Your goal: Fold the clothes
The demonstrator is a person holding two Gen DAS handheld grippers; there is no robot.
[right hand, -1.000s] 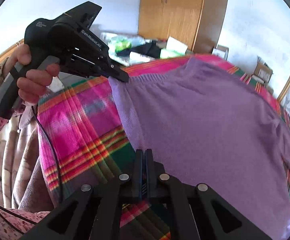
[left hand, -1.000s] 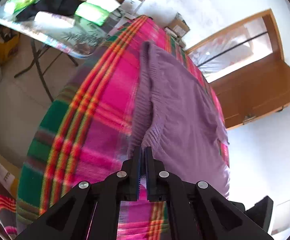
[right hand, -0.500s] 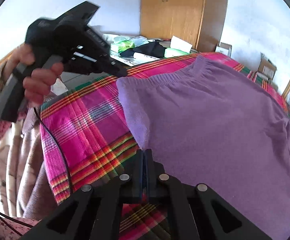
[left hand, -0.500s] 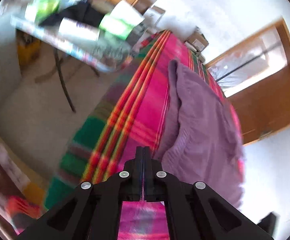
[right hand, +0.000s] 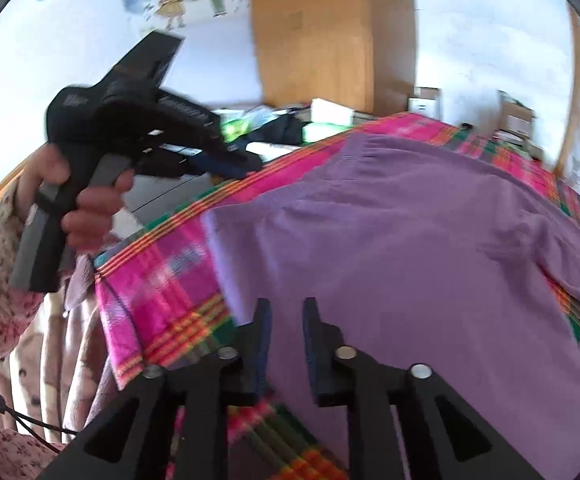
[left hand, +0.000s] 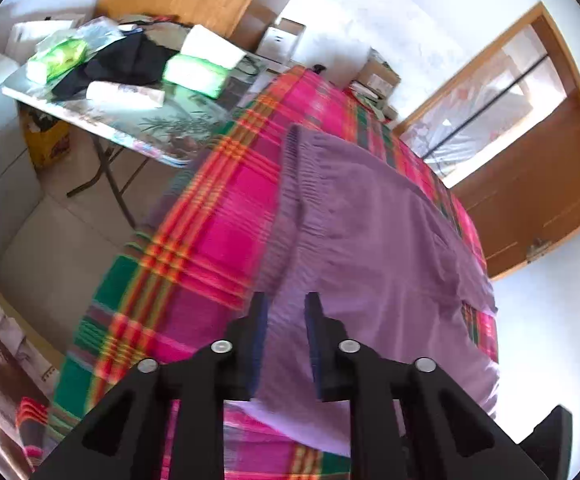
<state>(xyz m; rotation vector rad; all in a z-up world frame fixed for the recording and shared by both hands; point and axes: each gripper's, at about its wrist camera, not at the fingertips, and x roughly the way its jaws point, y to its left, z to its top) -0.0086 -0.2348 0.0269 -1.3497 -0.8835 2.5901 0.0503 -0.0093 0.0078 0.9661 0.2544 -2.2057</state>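
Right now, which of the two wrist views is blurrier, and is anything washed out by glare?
Right wrist view: motion blur smears the black handheld left gripper and the pink plaid blanket. Left wrist view: sharper on the purple knit sweater, but the white wall by the wooden-framed glass door is blown out.

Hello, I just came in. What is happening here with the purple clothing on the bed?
A person is folding a purple sweater spread flat on a pink plaid blanket, holding a gripper in each hand. Both grippers are open and hold nothing. The left gripper and the right gripper each sit at the sweater's near edge. In the right wrist view, the left gripper is raised off the cloth. No fold is made yet. A cluttered table stands beside the bed.
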